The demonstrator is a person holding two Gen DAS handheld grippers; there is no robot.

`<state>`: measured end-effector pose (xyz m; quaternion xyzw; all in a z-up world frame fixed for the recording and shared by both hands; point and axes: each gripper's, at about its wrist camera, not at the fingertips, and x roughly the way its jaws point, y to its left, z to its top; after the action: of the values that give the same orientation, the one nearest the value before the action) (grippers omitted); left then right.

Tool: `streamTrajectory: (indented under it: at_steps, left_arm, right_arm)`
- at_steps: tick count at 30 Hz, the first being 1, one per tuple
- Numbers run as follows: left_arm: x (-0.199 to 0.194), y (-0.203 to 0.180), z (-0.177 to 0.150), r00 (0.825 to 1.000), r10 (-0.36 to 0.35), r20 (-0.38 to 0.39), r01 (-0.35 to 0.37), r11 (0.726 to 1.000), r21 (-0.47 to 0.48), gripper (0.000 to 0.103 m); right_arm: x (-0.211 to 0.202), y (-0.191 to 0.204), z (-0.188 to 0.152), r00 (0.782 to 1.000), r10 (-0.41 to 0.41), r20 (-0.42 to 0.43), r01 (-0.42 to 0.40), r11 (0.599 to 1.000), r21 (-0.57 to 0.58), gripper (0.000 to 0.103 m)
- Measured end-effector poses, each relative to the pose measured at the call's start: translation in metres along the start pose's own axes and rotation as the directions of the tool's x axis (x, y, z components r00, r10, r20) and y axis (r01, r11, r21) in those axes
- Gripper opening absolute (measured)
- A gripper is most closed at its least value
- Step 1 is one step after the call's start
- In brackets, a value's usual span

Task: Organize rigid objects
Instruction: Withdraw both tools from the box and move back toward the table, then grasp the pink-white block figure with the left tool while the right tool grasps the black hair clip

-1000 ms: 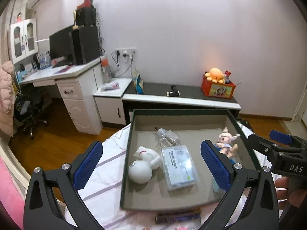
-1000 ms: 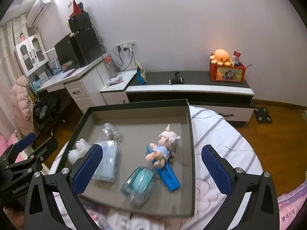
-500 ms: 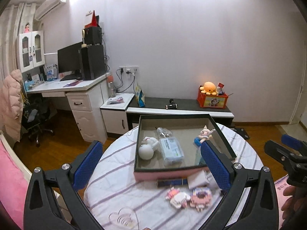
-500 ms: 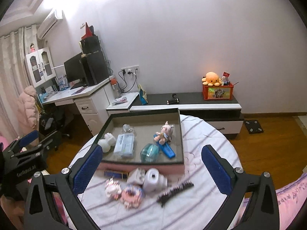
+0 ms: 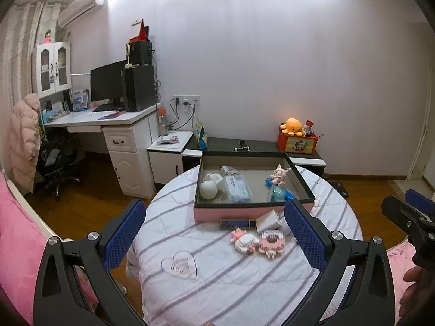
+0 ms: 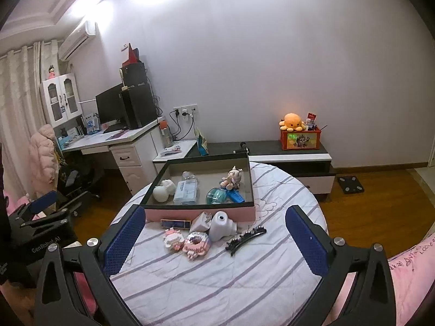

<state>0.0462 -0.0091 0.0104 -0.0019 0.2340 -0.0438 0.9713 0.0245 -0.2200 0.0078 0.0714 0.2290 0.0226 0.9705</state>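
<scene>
A pink box (image 5: 217, 214) (image 6: 190, 214) with a dark rim stands at the far side of a round striped table (image 5: 217, 285) (image 6: 217, 285). In it lie a white figure (image 5: 208, 187), a clear card case (image 5: 238, 190), a doll (image 6: 232, 177) and a teal object (image 6: 216, 195). In front of the box lie two pink brick figures (image 5: 257, 241) (image 6: 187, 241), a dark bar (image 6: 175, 223), a white device (image 6: 220, 225) and a black hair clip (image 6: 246, 240). My left gripper (image 5: 214, 233) and right gripper (image 6: 214, 240) are both open and empty, held well back above the table's near part.
A white desk (image 5: 108, 119) with a monitor stands at left, a low cabinet (image 5: 258, 146) with an orange toy box (image 5: 297, 141) behind the table. A clear heart shape (image 5: 180, 265) lies on the table's left. Pink bedding lies at both sides. Wooden floor surrounds the table.
Both grippers have pulled far back and up from just above the box. The whole table and the loose items in front of the box have come into view. Both stay open.
</scene>
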Motion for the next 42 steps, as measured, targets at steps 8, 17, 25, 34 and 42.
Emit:
streamTrajectory:
  at_steps: [8, 17, 25, 34, 42]
  left_arm:
    - [-0.024, 0.009, -0.036, 1.0, 0.008, -0.029, -0.009, 1.0, -0.024, 0.103]
    - [-0.032, 0.007, -0.046, 0.999, 0.009, -0.031, -0.009, 1.0, -0.014, 0.103]
    - [-0.017, 0.003, -0.049, 0.998, 0.008, -0.066, -0.008, 1.0, -0.011, 0.103]
    - [0.039, -0.006, -0.06, 0.987, 0.009, -0.158, -0.009, 1.0, 0.0, 0.103]
    - [0.117, -0.024, -0.068, 0.969, 0.017, -0.245, -0.014, 1.0, 0.014, 0.103]
  right_arm:
    - [-0.024, 0.002, -0.02, 1.0, -0.022, -0.003, 0.022, 1.0, -0.015, 0.103]
    - [-0.029, -0.001, -0.03, 0.999, -0.026, -0.019, 0.025, 1.0, -0.014, 0.103]
    - [-0.018, -0.001, -0.033, 0.998, -0.031, -0.053, 0.03, 0.999, -0.029, 0.103]
    - [0.029, -0.019, -0.04, 0.984, -0.095, -0.149, 0.093, 0.996, -0.016, 0.103]
    - [0.096, -0.04, -0.055, 0.953, -0.134, -0.271, 0.14, 0.99, 0.001, 0.103]
